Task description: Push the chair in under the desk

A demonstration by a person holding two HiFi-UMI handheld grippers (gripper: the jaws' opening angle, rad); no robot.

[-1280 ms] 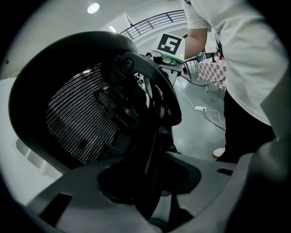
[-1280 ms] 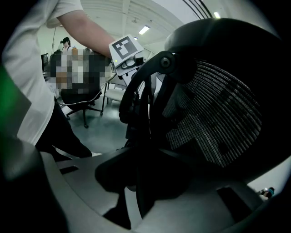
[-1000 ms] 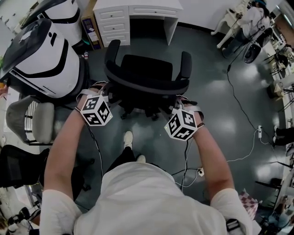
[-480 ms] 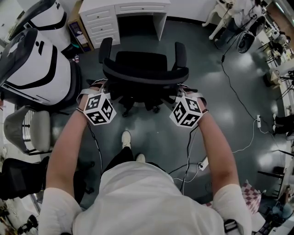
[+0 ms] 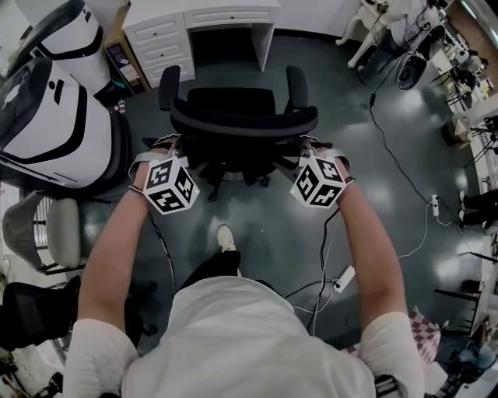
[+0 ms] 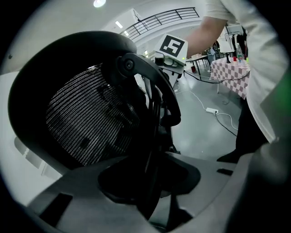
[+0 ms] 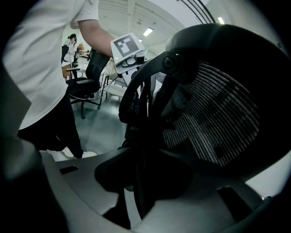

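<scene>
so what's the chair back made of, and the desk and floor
The chair back looks like black woven mesh, see-through with a fine grid, stretched in a smooth matte black rim, probably plastic. The desk looks like white painted wood or laminate, judging by its panelled drawer fronts. The floor is dark grey, hard and glossy with lamp reflections, possibly coated concrete.
</scene>
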